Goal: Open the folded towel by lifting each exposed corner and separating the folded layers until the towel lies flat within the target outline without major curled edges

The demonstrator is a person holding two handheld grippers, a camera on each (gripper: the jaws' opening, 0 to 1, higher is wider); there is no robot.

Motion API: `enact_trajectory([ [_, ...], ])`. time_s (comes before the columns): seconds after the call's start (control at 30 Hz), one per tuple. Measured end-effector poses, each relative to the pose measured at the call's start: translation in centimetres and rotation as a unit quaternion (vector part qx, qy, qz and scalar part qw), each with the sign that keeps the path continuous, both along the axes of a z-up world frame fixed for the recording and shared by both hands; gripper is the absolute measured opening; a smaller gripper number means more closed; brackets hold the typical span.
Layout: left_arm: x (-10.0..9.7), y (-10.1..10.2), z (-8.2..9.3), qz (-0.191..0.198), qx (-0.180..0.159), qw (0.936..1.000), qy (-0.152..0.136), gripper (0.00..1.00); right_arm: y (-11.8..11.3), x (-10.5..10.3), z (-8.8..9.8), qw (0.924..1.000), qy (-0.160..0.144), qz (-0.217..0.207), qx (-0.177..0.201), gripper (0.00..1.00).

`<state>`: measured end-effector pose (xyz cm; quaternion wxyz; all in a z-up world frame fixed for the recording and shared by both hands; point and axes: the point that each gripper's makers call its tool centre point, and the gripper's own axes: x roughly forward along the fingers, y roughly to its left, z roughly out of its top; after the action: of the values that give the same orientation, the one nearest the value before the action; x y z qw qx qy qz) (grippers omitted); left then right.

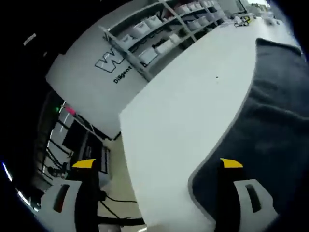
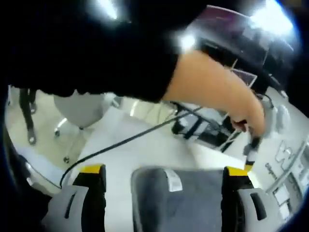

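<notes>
The dark grey towel (image 1: 270, 121) lies on the white table (image 1: 183, 111), filling the right side of the left gripper view, its rounded corner near the bottom. My left gripper (image 1: 158, 165) is open wide; its right jaw stands over that corner and its left jaw hangs past the table edge. In the right gripper view the towel (image 2: 193, 203), with a white label (image 2: 173, 180) at its near edge, spans the gap between the jaws of my open right gripper (image 2: 164, 170). A person's bare forearm (image 2: 212, 87) crosses above, the hand holding the left gripper (image 2: 253, 143).
Shelves with white bins (image 1: 159, 29) and a white lettered panel (image 1: 96, 72) stand beyond the table's far side. A black cable (image 2: 125, 140) runs over the white surface (image 2: 145, 154). A grey chair (image 2: 82, 108) stands on the floor at left.
</notes>
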<state>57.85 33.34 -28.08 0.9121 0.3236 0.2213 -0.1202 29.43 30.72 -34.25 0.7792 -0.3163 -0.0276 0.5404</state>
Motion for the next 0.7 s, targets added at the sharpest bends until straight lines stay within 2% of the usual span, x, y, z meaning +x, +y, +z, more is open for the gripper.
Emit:
enact_trajectory([
  [0.1, -1.2, -1.9, 0.7, -0.022, -0.048, 0.9986, -0.009, 1.0, -2.5, 1.7, 2.7, 0.9992, 0.001, -0.025, 0.031, 1.0],
  [0.17, -2.0, -3.1, 1.4, -0.034, -0.079, 0.9961, -0.021, 1.0, -4.2, 2.5, 4.0, 0.999, -0.005, -0.026, 0.036, 1.0],
  [0.2, -2.0, -3.3, 1.6, -0.034, -0.093, 0.9948, -0.022, 1.0, -5.5, 3.1, 4.9, 0.9982, -0.006, -0.038, 0.047, 1.0],
  [0.27, -3.3, -4.2, 2.0, -0.044, -0.105, 0.9931, -0.028, 1.0, -8.3, 4.5, 6.8, 0.9947, 0.002, -0.069, 0.076, 1.0],
  [0.33, -4.5, -5.3, 2.5, -0.054, -0.133, 0.9889, -0.04, 1.0, -11.0, 5.2, 8.4, 0.9906, 0.004, -0.087, 0.105, 1.0],
  [0.37, -5.0, -5.9, 2.6, -0.056, -0.147, 0.9867, -0.041, 1.0, -13.5, 6.2, 9.4, 0.988, -0.003, -0.11, 0.108, 1.0],
  [0.43, -5.4, -6.3, 2.6, -0.055, -0.151, 0.986, -0.043, 1.0, -16.8, 7.8, 10.4, 0.9831, -0.023, -0.146, 0.108, 1.0],
  [0.47, -5.5, -6.3, 2.7, -0.053, -0.153, 0.9858, -0.044, 1.0, -17.9, 8.1, 10.7, 0.9817, -0.026, -0.154, 0.109, 1.0],
  [0.5, -5.6, -6.4, 2.5, -0.049, -0.154, 0.986, -0.039, 1.0, -19.9, 8.8, 11.2, 0.9784, -0.023, -0.17, 0.115, 1.0],
  [0.6, -6.2, -6.7, 2.6, -0.045, -0.158, 0.9857, -0.035, 1.0, -24.8, 9.6, 12.0, 0.9708, -0.023, -0.203, 0.127, 1.0],
  [0.7, -7.4, -7.5, 3.0, -0.052, -0.176, 0.9824, -0.036, 1.0, -29.5, 10.3, 13.0, 0.9622, -0.039, -0.236, 0.13, 1.0],
])
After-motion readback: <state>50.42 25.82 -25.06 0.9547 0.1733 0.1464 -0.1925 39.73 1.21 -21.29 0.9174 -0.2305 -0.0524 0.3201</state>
